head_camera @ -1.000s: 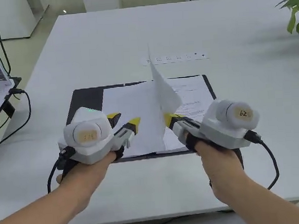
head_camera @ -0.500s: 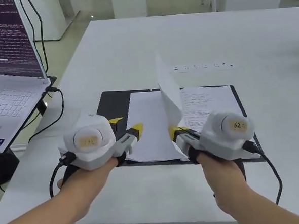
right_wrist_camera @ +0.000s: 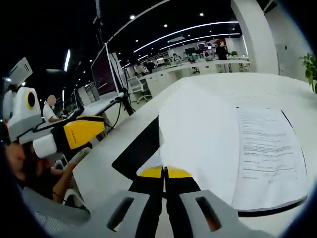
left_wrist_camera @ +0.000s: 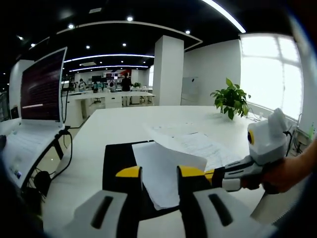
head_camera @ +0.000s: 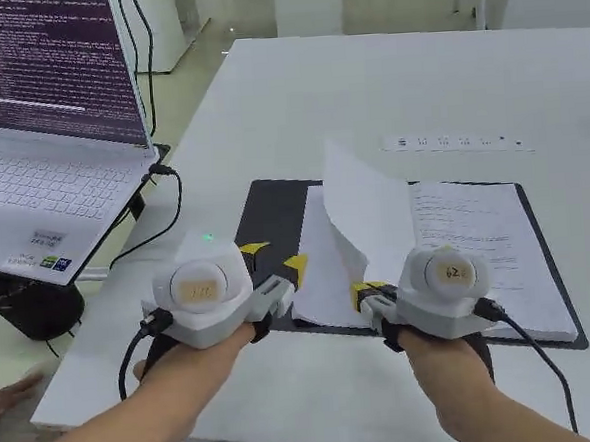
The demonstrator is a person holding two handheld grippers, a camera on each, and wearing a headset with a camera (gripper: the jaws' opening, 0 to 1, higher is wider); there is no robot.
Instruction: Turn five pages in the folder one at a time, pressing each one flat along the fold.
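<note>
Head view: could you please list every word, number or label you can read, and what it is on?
"62": round tan label on the white right gripper.
Round orange-tan label on the white left gripper: blurred, unreadable.
Dark screen of the open silver laptop: text lines too small.
Printed white page in the black folder: too small.
Lifted white sheet: blank on the side shown.

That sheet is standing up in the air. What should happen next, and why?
Probably carry the right claw leftward and lay the page down. That claw is shut on the page's lower edge, the page stands half turned over the folder, and the left claw hangs open beside it.
</note>
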